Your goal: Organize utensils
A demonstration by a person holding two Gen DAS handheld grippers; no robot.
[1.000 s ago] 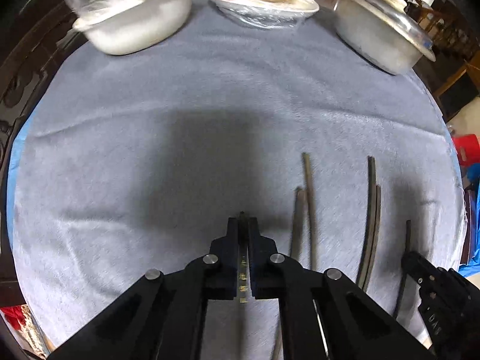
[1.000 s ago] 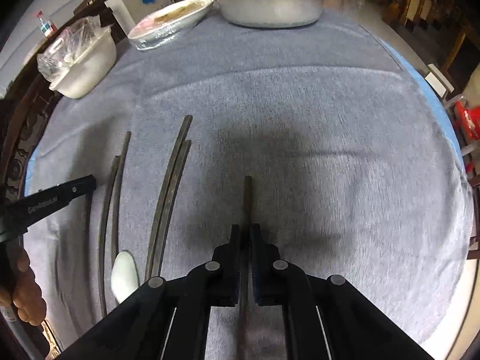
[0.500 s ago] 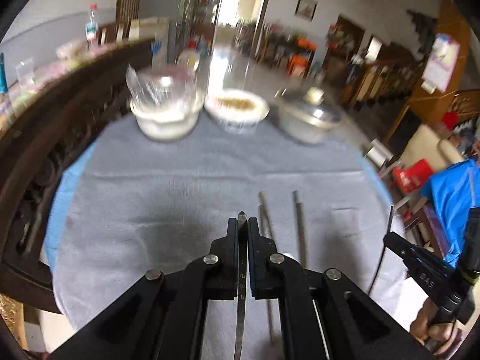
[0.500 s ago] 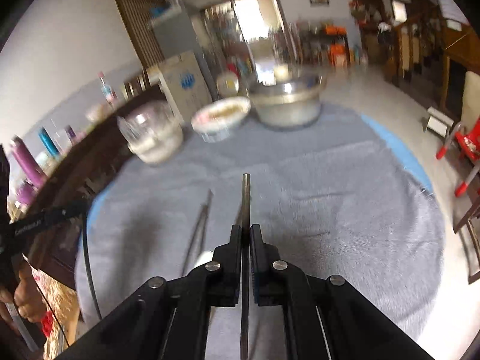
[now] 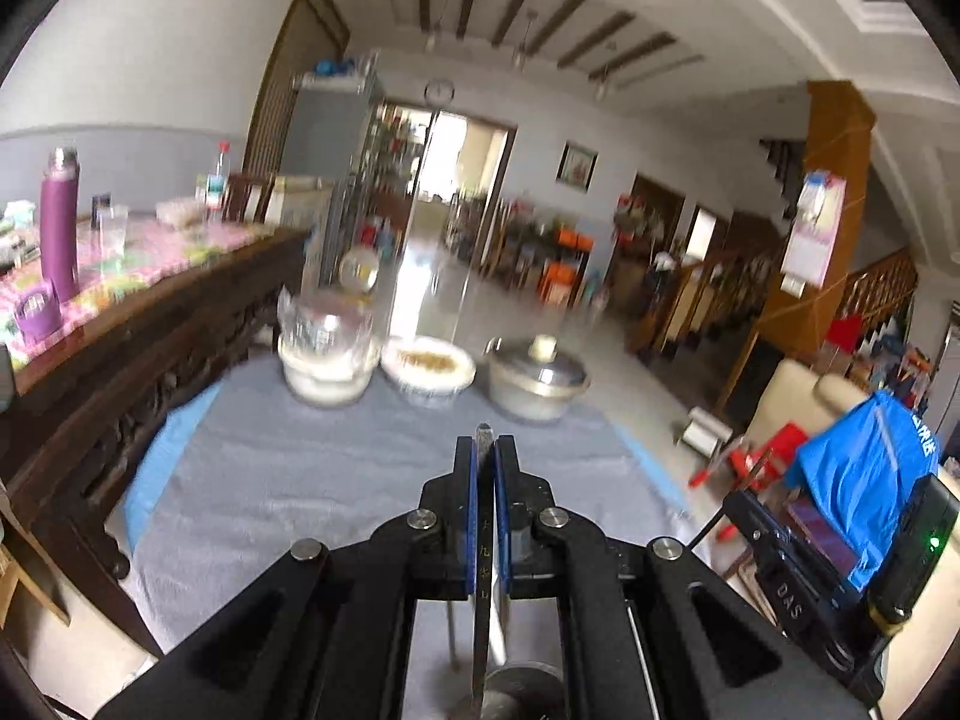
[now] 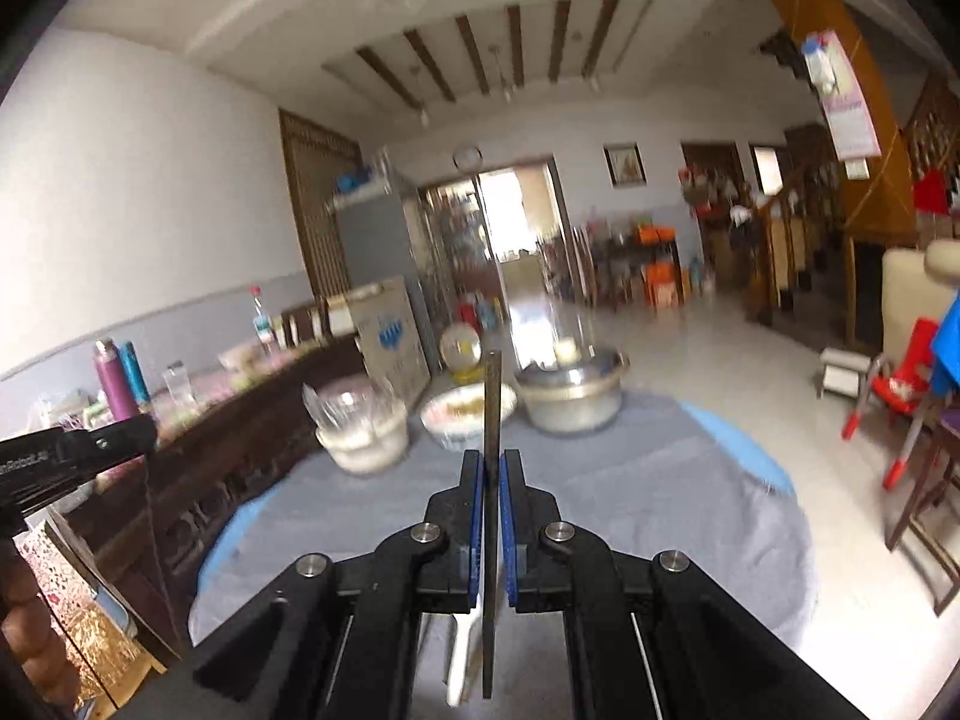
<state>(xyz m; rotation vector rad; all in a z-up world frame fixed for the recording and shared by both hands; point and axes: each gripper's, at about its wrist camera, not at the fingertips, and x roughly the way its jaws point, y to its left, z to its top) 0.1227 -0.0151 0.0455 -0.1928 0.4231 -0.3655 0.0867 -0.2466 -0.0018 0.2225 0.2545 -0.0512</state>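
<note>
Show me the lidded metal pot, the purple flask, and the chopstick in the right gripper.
Lidded metal pot point(image 5: 536, 387): left wrist view, side wall.
Purple flask point(image 5: 59, 228): left wrist view, body.
Dark chopstick point(image 6: 492, 402): right wrist view, shaft above fingertips.

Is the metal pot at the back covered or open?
Covered. The pot wears a domed lid with a pale knob on top.

"DAS" on right tool point(image 5: 786, 591), "Robot" on left tool point(image 6: 90, 450)
</note>
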